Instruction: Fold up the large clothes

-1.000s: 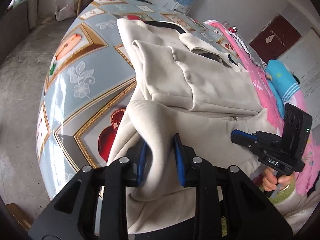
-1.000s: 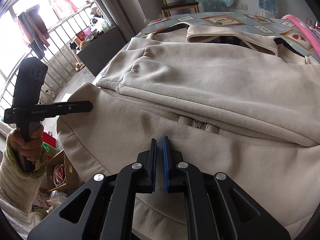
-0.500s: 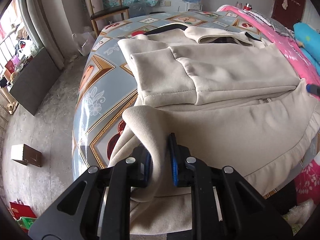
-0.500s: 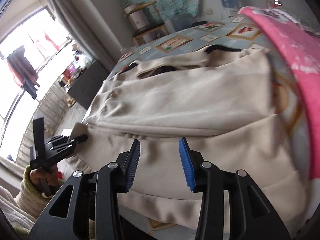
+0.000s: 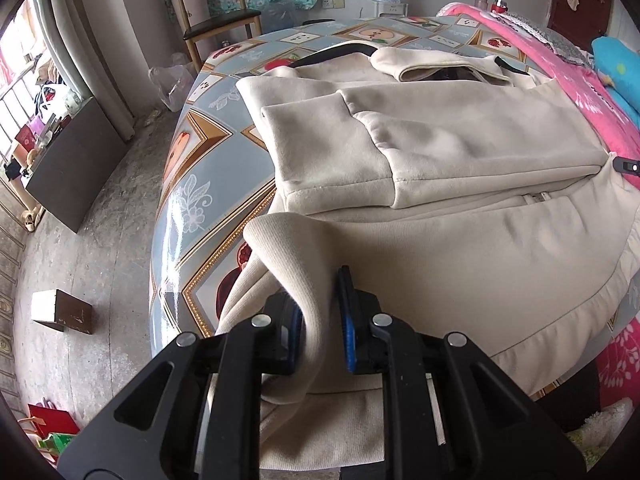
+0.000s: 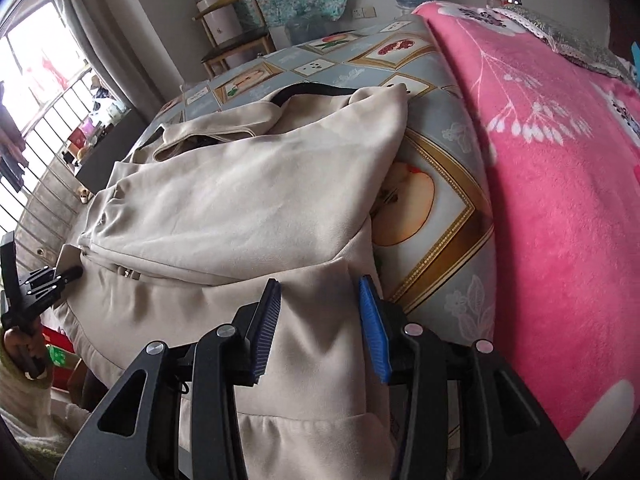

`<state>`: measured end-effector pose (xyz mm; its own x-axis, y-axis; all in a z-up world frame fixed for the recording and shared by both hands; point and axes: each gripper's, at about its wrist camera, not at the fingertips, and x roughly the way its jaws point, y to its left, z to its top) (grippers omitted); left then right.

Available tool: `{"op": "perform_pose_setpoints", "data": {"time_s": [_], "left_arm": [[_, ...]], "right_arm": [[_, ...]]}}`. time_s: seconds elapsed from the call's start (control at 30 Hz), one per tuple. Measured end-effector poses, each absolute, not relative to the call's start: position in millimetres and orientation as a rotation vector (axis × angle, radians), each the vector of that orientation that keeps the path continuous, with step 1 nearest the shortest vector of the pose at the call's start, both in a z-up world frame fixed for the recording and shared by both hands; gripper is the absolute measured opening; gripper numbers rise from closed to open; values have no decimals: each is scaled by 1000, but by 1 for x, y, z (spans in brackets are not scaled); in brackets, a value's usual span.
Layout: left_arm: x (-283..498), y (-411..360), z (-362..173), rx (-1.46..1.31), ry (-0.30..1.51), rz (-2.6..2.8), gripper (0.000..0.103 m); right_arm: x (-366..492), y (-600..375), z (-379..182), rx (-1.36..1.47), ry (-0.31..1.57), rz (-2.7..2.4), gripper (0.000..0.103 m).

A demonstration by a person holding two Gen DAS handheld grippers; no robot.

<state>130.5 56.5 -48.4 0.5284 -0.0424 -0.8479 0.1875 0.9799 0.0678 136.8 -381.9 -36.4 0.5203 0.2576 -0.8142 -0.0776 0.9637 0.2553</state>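
- Your left gripper (image 5: 320,316) pinches the ribbed hem of the large beige fleece jacket (image 5: 460,184).
- Your right gripper (image 6: 320,324) stands open above this jacket's hem corner, holding nothing.

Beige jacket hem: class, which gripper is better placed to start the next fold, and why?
Left, probably. The left gripper is shut on the ribbed hem of the beige jacket, ready to lift. The right gripper is open above the cloth, gripping nothing.
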Motion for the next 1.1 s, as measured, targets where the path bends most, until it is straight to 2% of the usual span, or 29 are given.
{"op": "perform_pose_setpoints", "data": {"time_s": [0.4,0.63,0.7,0.77,0.83,0.97,1.1], "left_arm": [[131,57,-49,158,1013,-142,16],[133,59,-49,132,1014,-148,16],[134,61,-49,113,1016,-151,16],[132,62,-49,108,1007,-151,15],[127,60,-46,126,977,-154,10],[98,61,-27,146,895,-191,7],[59,71,-1,119,812,-221,7]], "right_arm": [[125,-395,-48,250,1172,409,40],[146,-390,-58,312,1165,412,40],[140,-380,-53,242,1151,348,35],[130,-368,-47,150,1144,280,20],[112,-346,-34,40,1092,215,14],[66,-311,2,-103,957,119,12],[26,-298,35,-115,849,48,12]]}}
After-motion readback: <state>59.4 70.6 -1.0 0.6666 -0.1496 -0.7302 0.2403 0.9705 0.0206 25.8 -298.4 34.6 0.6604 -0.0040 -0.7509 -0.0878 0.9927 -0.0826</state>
